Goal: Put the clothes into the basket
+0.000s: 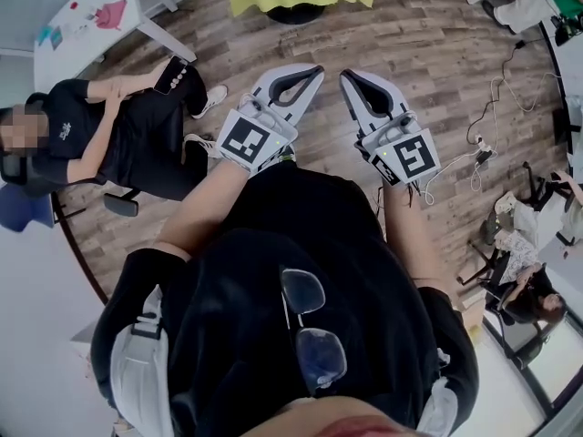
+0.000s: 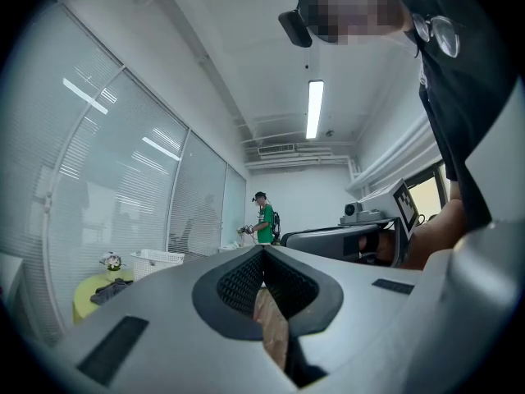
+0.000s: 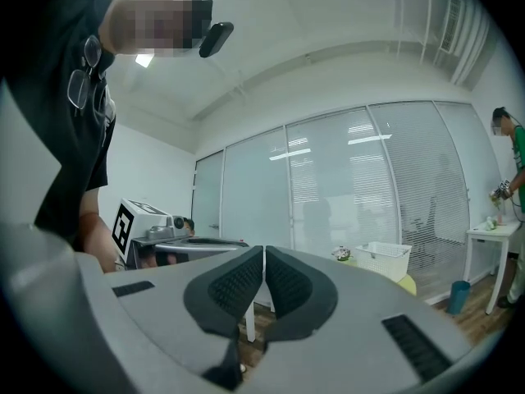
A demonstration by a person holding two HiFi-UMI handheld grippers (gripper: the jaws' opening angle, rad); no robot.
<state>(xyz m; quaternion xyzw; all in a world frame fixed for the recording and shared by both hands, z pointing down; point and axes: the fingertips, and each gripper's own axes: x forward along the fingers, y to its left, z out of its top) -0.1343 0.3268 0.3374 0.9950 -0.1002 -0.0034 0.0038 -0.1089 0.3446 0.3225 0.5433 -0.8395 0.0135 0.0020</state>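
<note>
Hanging on the front of the person's black shirt (image 1: 301, 244), a pair of dark-rimmed glasses (image 1: 310, 326) sits closest to the lens. Beyond it the left gripper (image 1: 315, 69) and right gripper (image 1: 347, 75) are held out level over the wooden plank floor (image 1: 437, 53), side by side but apart. Both pairs of jaws are pressed together with nothing between them, as each gripper view shows.

The dark crumpled clothes (image 2: 111, 290) lie on the round surface draped in yellow-green cloth (image 2: 82, 306), near its front edge in the left gripper view. They are just beside the white slatted plastic basket (image 2: 156, 261), which stands toward the right edge. Both are well apart from the grippers.

The step in hand looks like the approach. To do it well, come up to the surface's near edge and spread one pair of jaws before reaching the cloth. Pinch a raised fold deeply, and lift it above the basket's rim before letting go. The light basket may need steadying.

No brand or wording is legible; only square black-and-white markers show on the white marker cubes (image 1: 248, 141).
</note>
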